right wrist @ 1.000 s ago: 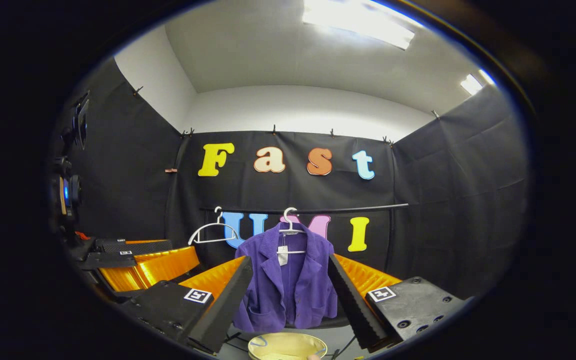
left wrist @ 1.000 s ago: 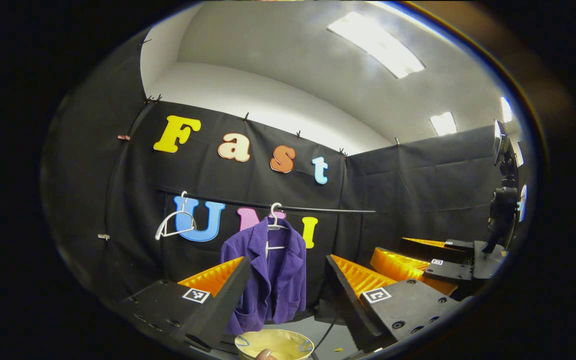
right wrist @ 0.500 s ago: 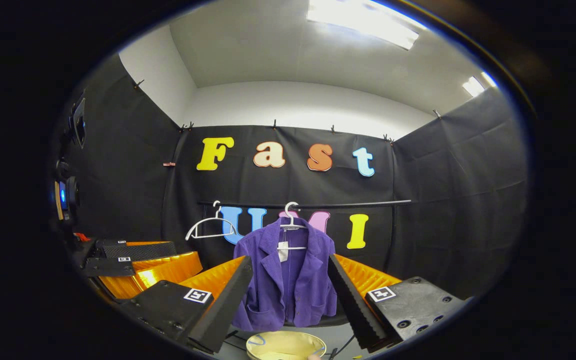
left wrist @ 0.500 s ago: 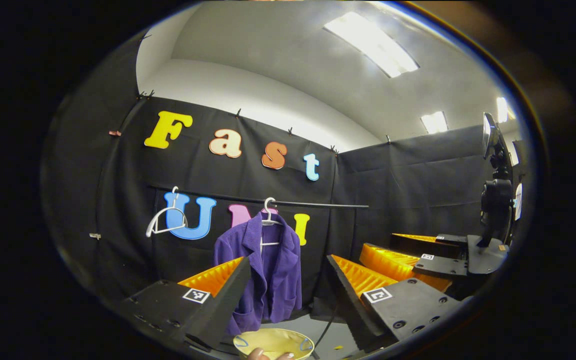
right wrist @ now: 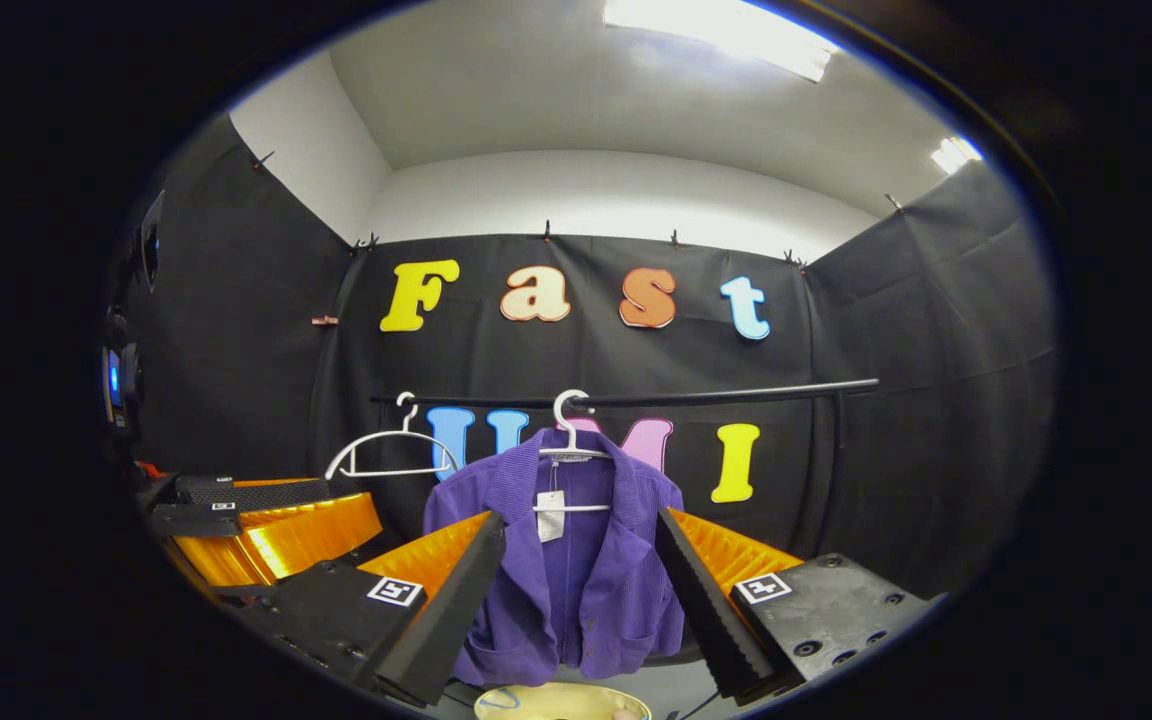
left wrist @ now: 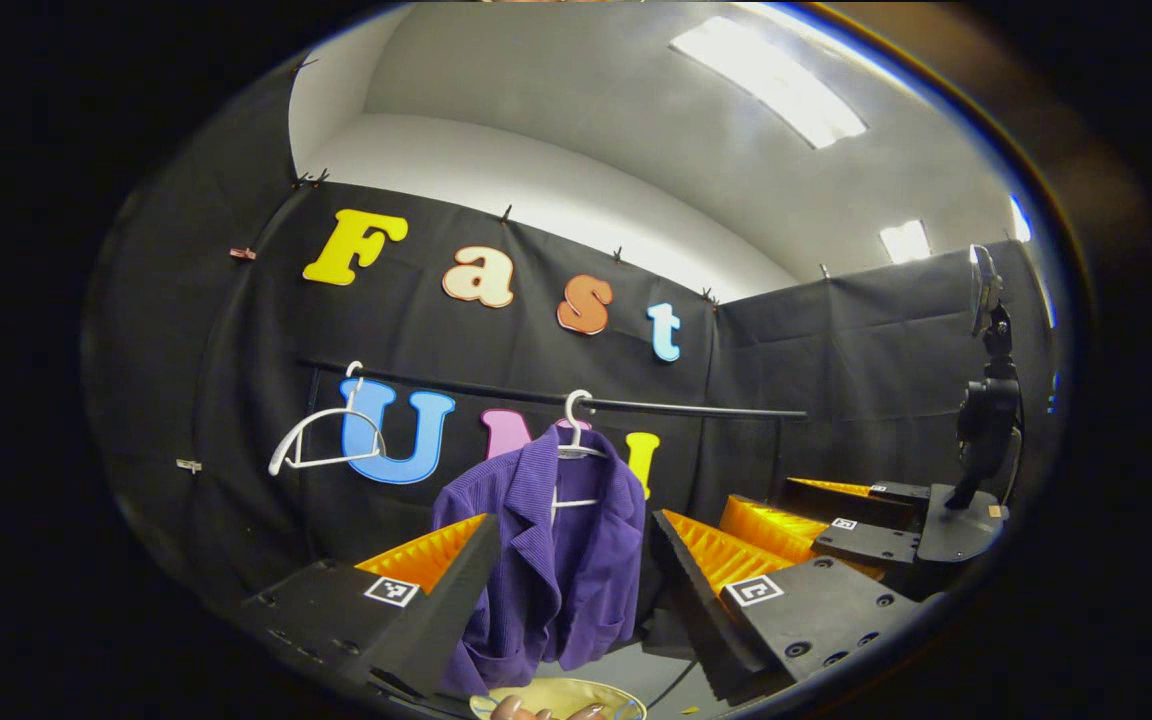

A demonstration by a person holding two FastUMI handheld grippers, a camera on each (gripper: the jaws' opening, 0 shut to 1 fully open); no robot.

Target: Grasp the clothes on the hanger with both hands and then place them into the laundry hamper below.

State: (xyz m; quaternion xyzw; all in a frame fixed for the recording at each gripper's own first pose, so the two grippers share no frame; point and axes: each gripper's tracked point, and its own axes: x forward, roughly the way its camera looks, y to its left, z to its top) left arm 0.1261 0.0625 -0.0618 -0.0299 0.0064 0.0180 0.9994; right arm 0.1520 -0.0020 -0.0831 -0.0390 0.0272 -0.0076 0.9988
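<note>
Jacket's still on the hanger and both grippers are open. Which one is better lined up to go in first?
Right, probably. In the right gripper view the purple jacket sits centred between the open fingers of the right gripper. In the left gripper view the left gripper sees it at an angle, off toward its left finger. Neither touches it.

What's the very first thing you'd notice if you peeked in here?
The bright purple jacket grabs the eye, hanging on a white hanger from the black rail in the middle. Next to it an empty white hanger dangles on the same rail. Below the jacket sits the pale yellow laundry hamper, and orange-and-black gripper fingers frame the jacket, spread wide.
</note>
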